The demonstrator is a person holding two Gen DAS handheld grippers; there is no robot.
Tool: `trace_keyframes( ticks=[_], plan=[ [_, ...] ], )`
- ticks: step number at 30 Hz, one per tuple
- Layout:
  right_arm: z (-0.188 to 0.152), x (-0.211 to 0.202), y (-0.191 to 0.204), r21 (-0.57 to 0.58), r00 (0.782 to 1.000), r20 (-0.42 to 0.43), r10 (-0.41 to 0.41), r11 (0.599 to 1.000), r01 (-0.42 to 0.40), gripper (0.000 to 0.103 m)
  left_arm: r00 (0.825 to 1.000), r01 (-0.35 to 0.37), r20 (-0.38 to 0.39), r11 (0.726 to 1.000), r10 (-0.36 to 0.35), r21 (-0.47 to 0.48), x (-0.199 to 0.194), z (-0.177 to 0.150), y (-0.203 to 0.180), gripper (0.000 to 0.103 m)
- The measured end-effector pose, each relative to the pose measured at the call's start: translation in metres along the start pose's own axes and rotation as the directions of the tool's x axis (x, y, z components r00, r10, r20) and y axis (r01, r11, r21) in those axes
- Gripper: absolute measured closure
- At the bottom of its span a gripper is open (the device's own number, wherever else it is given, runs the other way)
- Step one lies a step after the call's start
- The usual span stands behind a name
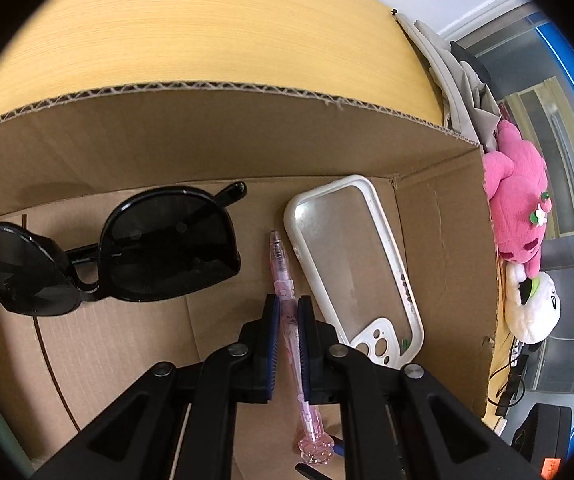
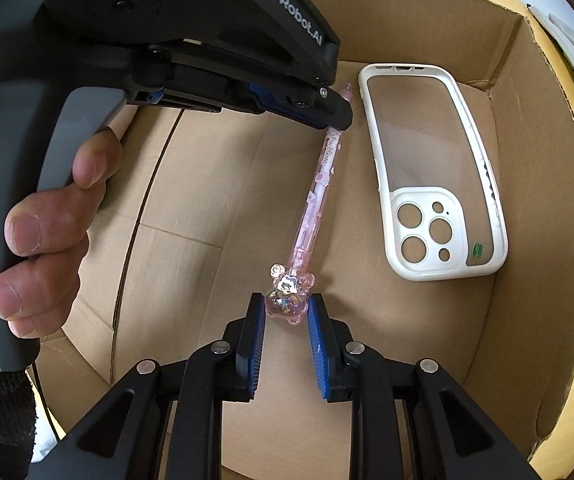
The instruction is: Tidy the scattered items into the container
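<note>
A clear pink pen (image 1: 284, 280) (image 2: 315, 196) with a bear-shaped top lies low over the floor of the cardboard box (image 1: 215, 136) (image 2: 543, 184). My left gripper (image 1: 288, 305) is shut on the pen's barrel near the tip end. My right gripper (image 2: 286, 303) is shut on the bear top (image 2: 287, 294). In the right wrist view the left gripper (image 2: 337, 118) reaches in from the upper left, held by a person's hand (image 2: 47, 232). Black sunglasses (image 1: 119, 252) and a white-rimmed clear phone case (image 1: 355, 264) (image 2: 435, 176) lie in the box.
The box stands on a light wooden table (image 1: 207, 32). Outside its right wall sit a pink plush toy (image 1: 517, 196) and a white plush toy (image 1: 533, 308), with grey cloth (image 1: 459, 76) behind them. Cables and a black device (image 1: 543, 432) lie at the lower right.
</note>
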State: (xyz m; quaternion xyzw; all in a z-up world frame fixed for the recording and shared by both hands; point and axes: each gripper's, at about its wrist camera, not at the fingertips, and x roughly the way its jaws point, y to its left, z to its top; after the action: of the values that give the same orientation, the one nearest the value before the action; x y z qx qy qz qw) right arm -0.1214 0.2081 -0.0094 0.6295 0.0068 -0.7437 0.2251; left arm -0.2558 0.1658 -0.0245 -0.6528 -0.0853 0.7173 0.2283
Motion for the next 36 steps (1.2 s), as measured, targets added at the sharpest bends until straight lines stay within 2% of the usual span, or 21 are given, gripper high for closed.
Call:
trace_keyframes(
  ticks=[13,23,27,31,32,34,36],
  plan=[
    [-0.018,-0.006,0.003,-0.004,1.000,-0.002,0.003,1.000,-0.003,0.080,0.999,-0.032,0.017,0.999,0.032,0.005,-0.002,-0.014,-0.005,0.095],
    [-0.025,-0.011,0.002,0.000,1.000,0.005,0.005,1.000,-0.005,0.079,1.000,-0.009,0.015,1.000,0.009,-0.006,-0.001,-0.016,-0.003,0.095],
    [-0.028,-0.014,0.001,0.004,1.000,0.010,0.008,1.000,-0.008,0.079,1.000,0.020,0.011,1.000,-0.020,-0.010,-0.001,-0.017,-0.003,0.083],
    [-0.032,-0.017,0.004,-0.004,1.000,0.011,0.001,1.000,-0.001,0.078,0.999,0.041,0.025,0.999,-0.041,0.005,-0.005,-0.018,-0.010,0.067],
    [-0.033,-0.018,0.005,-0.008,1.000,0.012,0.001,1.000,-0.001,0.075,0.998,0.051,0.031,0.999,-0.051,0.006,-0.008,-0.018,-0.012,0.061],
    [-0.036,-0.022,0.006,-0.011,1.000,0.022,0.001,1.000,0.000,0.054,0.997,0.065,0.046,0.998,-0.065,0.009,-0.014,-0.017,-0.014,0.055],
    [-0.038,-0.028,0.007,-0.006,0.999,0.037,-0.004,1.000,0.005,0.045,0.996,0.066,0.058,0.998,-0.068,0.022,-0.020,-0.017,-0.017,0.054]
  ],
)
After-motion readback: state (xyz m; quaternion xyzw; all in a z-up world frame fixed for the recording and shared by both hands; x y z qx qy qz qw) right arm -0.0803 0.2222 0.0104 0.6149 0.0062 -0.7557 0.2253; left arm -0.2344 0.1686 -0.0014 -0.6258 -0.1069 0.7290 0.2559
